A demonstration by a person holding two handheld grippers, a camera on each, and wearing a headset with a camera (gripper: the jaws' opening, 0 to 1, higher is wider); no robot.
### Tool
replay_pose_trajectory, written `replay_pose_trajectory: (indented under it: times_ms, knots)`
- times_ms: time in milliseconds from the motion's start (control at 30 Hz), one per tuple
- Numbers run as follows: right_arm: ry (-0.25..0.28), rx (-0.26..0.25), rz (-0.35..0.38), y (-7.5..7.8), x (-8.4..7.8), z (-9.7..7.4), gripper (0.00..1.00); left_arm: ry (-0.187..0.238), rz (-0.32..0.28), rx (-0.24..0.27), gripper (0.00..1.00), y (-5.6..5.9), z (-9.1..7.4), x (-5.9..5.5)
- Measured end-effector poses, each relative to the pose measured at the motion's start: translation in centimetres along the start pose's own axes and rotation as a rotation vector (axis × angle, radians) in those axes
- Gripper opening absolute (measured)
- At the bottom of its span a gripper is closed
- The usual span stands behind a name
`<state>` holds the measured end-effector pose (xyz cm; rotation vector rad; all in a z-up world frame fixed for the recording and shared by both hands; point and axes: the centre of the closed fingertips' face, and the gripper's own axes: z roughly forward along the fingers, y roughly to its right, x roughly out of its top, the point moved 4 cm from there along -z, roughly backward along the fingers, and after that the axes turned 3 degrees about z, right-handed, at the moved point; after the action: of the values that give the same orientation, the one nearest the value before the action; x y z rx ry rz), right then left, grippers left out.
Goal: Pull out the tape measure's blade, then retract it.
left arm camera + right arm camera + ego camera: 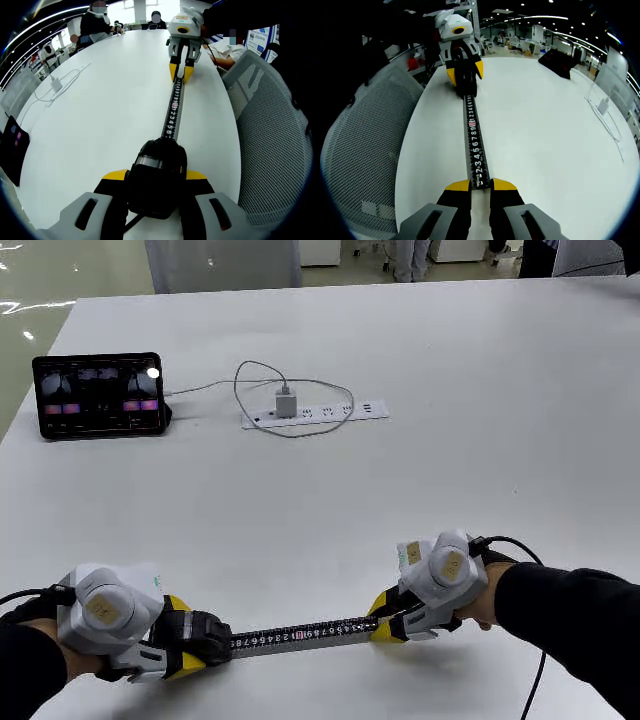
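The tape measure (pixel 157 175), a black case, sits near the front edge of the table, clamped between the 2 yellow-tipped jaws of the left gripper (pixel 156 176). The jaws press against the case's sides and its mouth faces away along them. Its blade (pixel 172 112) is drawn out, dark with white numerals and 1 red mark. It runs straight and low over the table top to the right gripper (pixel 481 185). That gripper's 2 jaws are pinched together on the blade's far end, which lies between their yellow tips. Whether the blade touches the surface along its length cannot be told. In the head view the 2 grippers sit well apart at the bottom of the frame, left one lower, each gripped by a hand in a dark sleeve.

The white table (pixel 420 480) spreads beyond them. Farther back lies a white power strip (pixel 340 412) with a white charger (pixel 286 402) plugged into it. A thin cable (pixel 245 390) loops from the charger and runs left to a dark tablet (pixel 100 395) with a lit screen, propped near the table's left side. A grey mesh chair (pixel 270 150) stands just beside the table's near edge. In the left gripper view, people (pixel 95 22) sit at the table's distant end.
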<state>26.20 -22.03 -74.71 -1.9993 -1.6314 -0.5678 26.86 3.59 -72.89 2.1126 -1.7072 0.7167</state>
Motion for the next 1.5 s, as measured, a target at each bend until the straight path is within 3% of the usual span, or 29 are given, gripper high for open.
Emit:
replay_pose_trajectory:
  times_ms: [1500]
  knots:
    - [-0.02,-0.012,0.018,0.3,-1.7,-1.3,0.09,0.003,-0.001,0.002,0.34,0.0,0.0,0.0]
